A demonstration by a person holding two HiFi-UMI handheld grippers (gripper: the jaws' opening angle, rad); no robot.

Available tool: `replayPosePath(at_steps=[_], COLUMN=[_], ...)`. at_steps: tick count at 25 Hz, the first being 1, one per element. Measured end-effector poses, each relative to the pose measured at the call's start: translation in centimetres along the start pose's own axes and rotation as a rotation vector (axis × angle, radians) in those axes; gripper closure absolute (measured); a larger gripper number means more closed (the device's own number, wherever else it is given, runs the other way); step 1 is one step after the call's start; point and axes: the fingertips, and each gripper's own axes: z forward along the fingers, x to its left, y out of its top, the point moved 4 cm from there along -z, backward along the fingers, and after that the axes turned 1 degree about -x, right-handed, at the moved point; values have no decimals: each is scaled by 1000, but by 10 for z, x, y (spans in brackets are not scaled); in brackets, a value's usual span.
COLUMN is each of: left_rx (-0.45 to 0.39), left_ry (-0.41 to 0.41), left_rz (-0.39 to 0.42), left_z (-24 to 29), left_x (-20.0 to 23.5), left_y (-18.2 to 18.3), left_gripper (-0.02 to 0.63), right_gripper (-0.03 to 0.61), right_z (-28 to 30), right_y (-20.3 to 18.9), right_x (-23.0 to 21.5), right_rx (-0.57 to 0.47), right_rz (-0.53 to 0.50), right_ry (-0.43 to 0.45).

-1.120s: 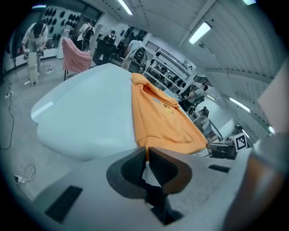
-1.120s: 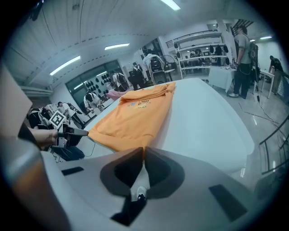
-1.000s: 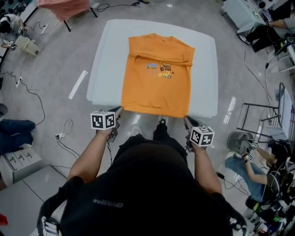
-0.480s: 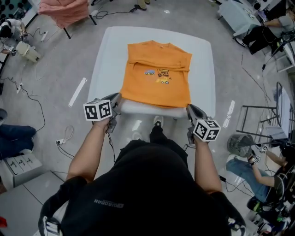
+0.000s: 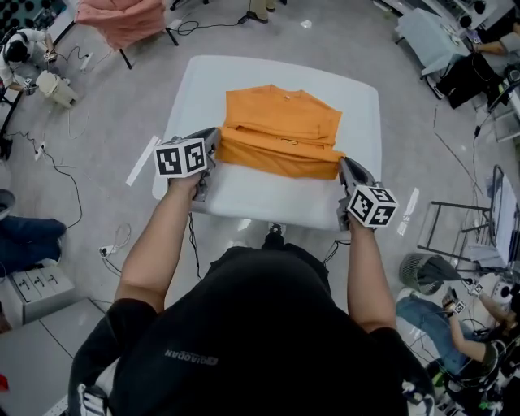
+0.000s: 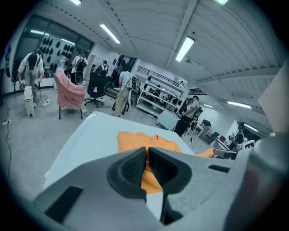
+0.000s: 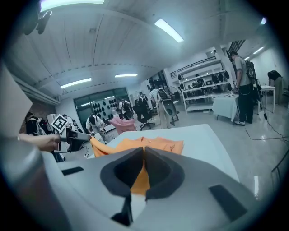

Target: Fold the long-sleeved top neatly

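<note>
The orange top (image 5: 280, 130) lies on the white table (image 5: 268, 195) with its sleeves folded in. Its bottom hem is lifted and carried toward the collar, so the lower half doubles over. My left gripper (image 5: 213, 141) is shut on the hem's left corner; orange cloth (image 6: 150, 173) shows between its jaws. At the hem's right corner my right gripper (image 5: 343, 166) is likewise shut, with orange fabric (image 7: 141, 178) pinched in its jaws. The raised hem stretches between the two grippers above the table.
A pink cloth (image 5: 122, 16) hangs on a stand beyond the table's far left corner. Cables and people sit on the floor at the left. Chairs, a fan and equipment crowd the right side.
Both grippers have risen from the table's near edge and moved forward over it, carrying the hem toward the collar. The printed front is now covered by the fold.
</note>
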Motion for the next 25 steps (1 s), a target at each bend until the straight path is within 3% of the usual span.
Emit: replayPosePath(at_steps=[4, 15, 25], left_rx=[-10, 62, 165], left_ry=[23, 123, 252], left_rz=[28, 112, 131], left_z=[25, 102, 178], left_x=[4, 14, 51], left_y=[27, 74, 88], left_gripper=[591, 591, 591], right_gripper=[560, 560, 560], right_z=[29, 116, 203], right_y=[24, 67, 65], right_x=[-18, -65, -114], right_rx=[-15, 52, 167], right_rz=[-16, -67, -45], right_ry=[3, 5, -33])
